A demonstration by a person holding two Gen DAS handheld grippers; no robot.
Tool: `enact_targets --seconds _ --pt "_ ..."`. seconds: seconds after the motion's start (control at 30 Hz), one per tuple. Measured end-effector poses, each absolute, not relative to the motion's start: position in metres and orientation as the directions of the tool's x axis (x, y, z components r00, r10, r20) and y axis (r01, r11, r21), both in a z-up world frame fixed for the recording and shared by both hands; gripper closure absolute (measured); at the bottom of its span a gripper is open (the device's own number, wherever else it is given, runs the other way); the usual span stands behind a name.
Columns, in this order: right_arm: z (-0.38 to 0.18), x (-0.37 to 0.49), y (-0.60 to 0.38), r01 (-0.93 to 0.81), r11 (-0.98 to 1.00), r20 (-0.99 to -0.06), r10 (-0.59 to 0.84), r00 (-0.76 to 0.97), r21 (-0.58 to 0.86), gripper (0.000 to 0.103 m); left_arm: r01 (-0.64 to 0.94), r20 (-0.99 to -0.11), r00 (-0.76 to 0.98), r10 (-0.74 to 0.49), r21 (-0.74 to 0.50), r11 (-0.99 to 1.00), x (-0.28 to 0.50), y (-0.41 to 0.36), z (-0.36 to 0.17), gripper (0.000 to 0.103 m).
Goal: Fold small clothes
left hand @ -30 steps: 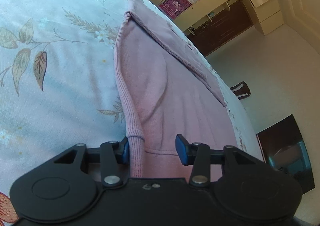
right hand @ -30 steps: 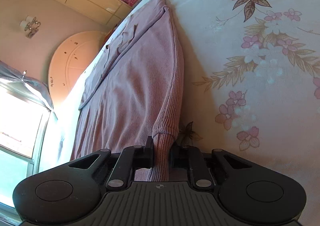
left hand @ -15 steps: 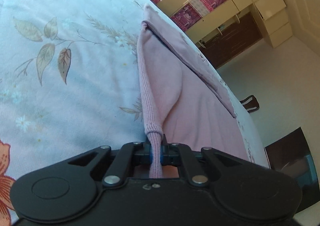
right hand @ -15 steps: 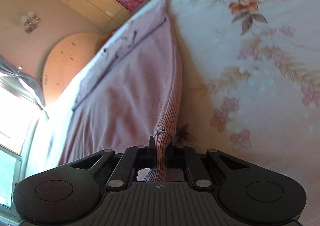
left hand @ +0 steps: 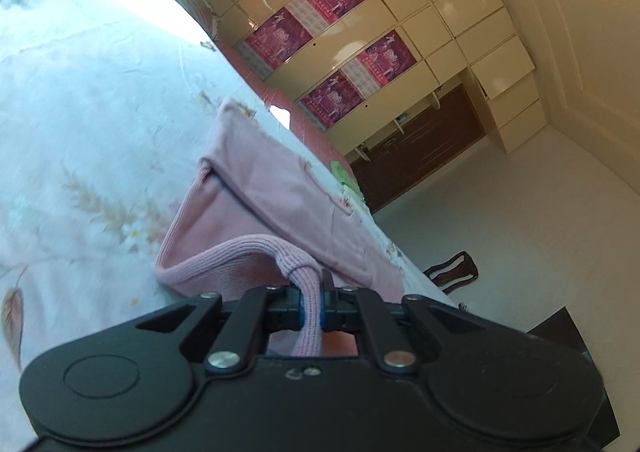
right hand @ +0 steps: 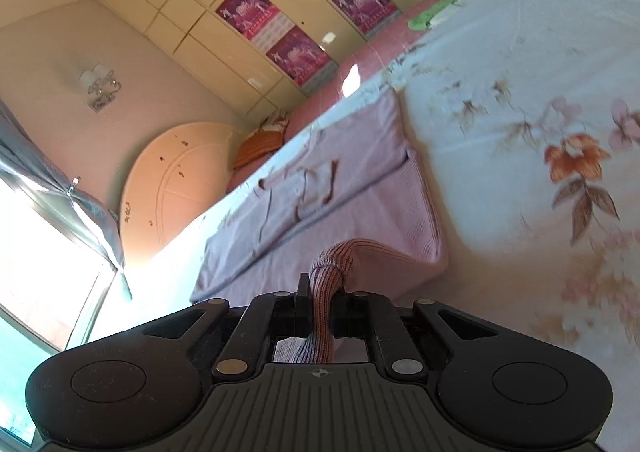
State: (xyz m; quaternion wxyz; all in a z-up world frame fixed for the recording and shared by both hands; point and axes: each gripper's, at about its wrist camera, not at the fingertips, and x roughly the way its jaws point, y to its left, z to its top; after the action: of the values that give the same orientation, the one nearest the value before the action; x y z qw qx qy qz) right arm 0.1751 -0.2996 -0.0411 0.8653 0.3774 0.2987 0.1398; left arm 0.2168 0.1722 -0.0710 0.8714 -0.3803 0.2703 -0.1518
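**Both Grippers Clamped on Ribbed Hem of Pink Garment**

The work surface is a bed covered by a pale floral bedsheet [left hand: 92, 139]. Behind it stands a cream cabinet wall [right hand: 208, 11] carrying several magenta posters [left hand: 280, 39]. A rounded headboard [right hand: 172, 179] and a wall lamp [right hand: 98, 87] appear in the right wrist view. A dark wooden unit [left hand: 424, 147] stands at floor level in the left wrist view.

**Garment.** The pink garment [left hand: 272, 203] lies on the bedsheet. Its far portion rests flat. Its near edge is raised off the sheet toward the cameras, forming a slack fold.

**Left gripper.** The left gripper [left hand: 313, 308] has its jaws pressed together on the ribbed hem [left hand: 308, 284]. The hem passes between the blue pads [left hand: 303, 312] and continues down behind them. From the pinch point, the ribbed band arcs to the left and meets the sheet.

**Right gripper.** The right gripper [right hand: 322, 308] likewise pinches the ribbed hem, which bunches just above the jaws. The fabric slopes away from the pinch to the flat portion of the garment.

**Image quality.** The sheet pattern is blurred in both views.
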Motion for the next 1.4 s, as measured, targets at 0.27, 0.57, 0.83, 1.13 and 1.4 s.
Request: enact_targets --seconds 0.27,0.57,0.83,1.13,1.4 --pt "-0.009 0.3 -0.304 -0.011 0.677 -0.404 0.453 0.795 0.736 0.096 0.064 -0.37 0.814 -0.448 -0.71 0.702 0.353 0.162 -0.039 0.098" --pt "-0.072 0.441 -0.326 0.105 0.617 -0.481 0.485 0.73 0.78 0.096 -0.009 -0.544 0.735 -0.406 -0.606 0.795 0.479 0.142 -0.074 0.098" --pt "-0.116 0.481 -0.35 0.086 0.529 -0.398 0.511 0.762 0.844 0.043 -0.036 -0.462 0.815 -0.35 -0.642 0.766 0.502 0.157 -0.096 0.035" --pt "-0.095 0.493 -0.316 -0.114 0.875 -0.558 0.396 0.73 0.471 0.051 0.122 -0.647 0.711 -0.275 -0.272 0.955 0.545 0.13 -0.094 0.053" --pt "-0.111 0.498 -0.264 -0.274 0.958 -0.64 0.266 0.721 0.088 0.095 0.203 -0.606 0.776 -0.174 -0.022 0.979 0.537 0.096 -0.094 0.094"
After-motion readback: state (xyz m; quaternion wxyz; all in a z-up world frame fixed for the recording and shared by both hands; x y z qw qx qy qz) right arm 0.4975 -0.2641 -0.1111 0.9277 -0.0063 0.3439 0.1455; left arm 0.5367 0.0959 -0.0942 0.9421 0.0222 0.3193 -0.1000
